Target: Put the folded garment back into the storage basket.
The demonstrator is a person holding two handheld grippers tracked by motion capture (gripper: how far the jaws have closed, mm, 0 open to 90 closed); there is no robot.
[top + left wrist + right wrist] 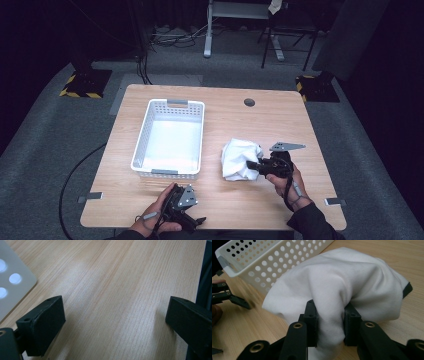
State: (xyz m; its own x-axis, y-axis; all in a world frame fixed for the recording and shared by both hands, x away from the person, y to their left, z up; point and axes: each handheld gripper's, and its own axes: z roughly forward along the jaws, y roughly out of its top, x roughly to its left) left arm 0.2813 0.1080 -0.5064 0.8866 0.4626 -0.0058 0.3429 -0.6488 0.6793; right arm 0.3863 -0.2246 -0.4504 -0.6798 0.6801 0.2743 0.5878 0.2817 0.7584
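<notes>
Occlusions and cut-offs

The white cloth covers the right gripper jaw faces where they pinch it. The basket is blurred and cropped in the left gripper view. The left forearm is cut off by the bottom edge.

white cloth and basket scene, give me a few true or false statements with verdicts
1. The right gripper is shut on the white cloth. True.
2. The cloth lies inside the white basket. False: it sits on the table, beside the basket.
3. The left gripper is open with bare wood between its fingers. True.
4. The basket holds several items. False: it looks empty.
5. The left gripper is gripping the basket's rim. False: it grips nothing, near the table's front edge.
</notes>
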